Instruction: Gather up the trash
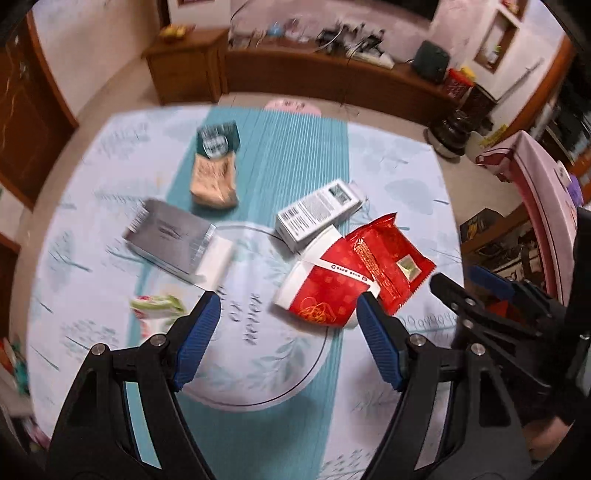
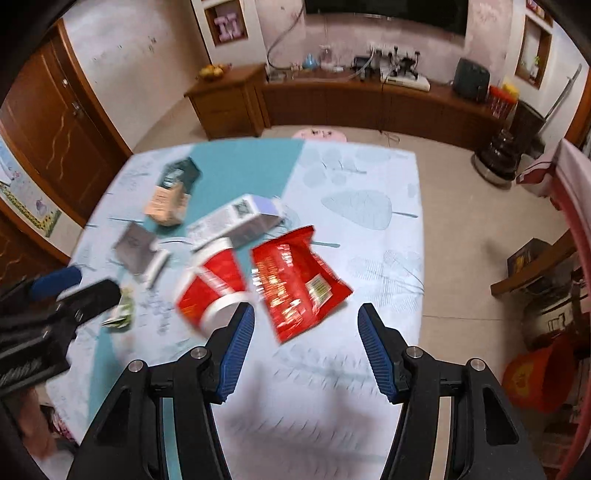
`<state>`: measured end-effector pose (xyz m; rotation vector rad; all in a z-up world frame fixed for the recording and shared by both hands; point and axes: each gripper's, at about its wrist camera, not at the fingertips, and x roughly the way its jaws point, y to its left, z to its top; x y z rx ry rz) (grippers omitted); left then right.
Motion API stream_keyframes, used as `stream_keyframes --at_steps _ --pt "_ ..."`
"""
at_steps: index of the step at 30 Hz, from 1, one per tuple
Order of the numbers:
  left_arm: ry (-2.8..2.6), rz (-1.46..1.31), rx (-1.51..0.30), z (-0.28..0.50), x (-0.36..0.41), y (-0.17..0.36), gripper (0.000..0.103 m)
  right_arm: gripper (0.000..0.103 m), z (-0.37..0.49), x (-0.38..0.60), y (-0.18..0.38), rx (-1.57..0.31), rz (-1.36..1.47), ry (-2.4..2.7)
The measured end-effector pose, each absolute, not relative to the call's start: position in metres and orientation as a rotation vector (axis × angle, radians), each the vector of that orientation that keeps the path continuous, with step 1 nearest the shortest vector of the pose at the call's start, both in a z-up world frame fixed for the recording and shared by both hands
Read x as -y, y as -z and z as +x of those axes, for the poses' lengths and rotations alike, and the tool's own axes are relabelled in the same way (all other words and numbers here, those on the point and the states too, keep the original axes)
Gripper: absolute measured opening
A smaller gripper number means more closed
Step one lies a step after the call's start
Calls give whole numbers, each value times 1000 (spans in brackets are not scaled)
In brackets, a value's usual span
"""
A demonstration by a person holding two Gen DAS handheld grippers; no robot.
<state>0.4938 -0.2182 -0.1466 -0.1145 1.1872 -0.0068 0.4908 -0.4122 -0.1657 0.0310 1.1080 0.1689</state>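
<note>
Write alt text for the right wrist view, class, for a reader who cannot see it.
The open right gripper hovers over a table strewn with trash, nearest a red snack wrapper and a tipped red paper cup. Farther back lie a white carton, a grey box and a tan-and-green box. The left gripper enters at the left edge.

Home living room: long wooden cabinet (image 2: pixel 369 101) along the wall, television (image 2: pixel 388 14) above, wooden door (image 2: pixel 55 136), cloth-covered table (image 2: pixel 369 206), tiled floor (image 2: pixel 480 221).
</note>
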Motion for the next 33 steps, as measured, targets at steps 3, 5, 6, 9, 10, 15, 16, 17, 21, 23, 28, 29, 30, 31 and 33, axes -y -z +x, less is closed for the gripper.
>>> stream_keyframes --at_steps 3,5,6,9,10,15,16,17,21,23,28,29,30,31,33 --pt "-13 -161 -1218 509 227 171 74 59 511 413 196 -1119 47 -180" --pt "-24 -173 -1230 515 233 179 74 59 522 414 208 -1123 61 -196" --pt "-32 -176 -1240 519 237 186 74 59 527 413 215 -1122 63 -201" --pt "-74 -170 -1269 527 245 202 74 59 538 410 234 -1144 53 -220" --pt "-77 -180 -1267 529 247 205 75 56 540 409 242 -1153 49 -235" --pt "-118 -154 -1268 538 256 215 76 22 525 396 250 -1116 -65 -291" --pt "-123 -140 -1287 541 258 221 76 22 522 394 251 -1111 -73 -310" --pt "-122 -137 -1287 543 260 224 76 18 519 395 253 -1110 -58 -332" --pt "-131 -111 -1270 547 266 229 76 9 509 402 252 -1100 6 -345" --pt "-127 -109 -1261 547 266 230 76 5 505 407 252 -1099 53 -349" --pt "-132 -118 -1269 547 262 235 78 4 498 418 246 -1083 120 -332" --pt "-133 -128 -1273 540 254 232 78 4 497 420 246 -1082 133 -330" --pt "-138 -140 -1283 537 249 234 78 4 497 420 242 -1080 138 -328" --pt "-142 -148 -1293 535 245 236 78 4 496 421 242 -1080 147 -325" --pt "-148 -170 -1318 529 237 242 78 4 490 422 239 -1082 165 -327"
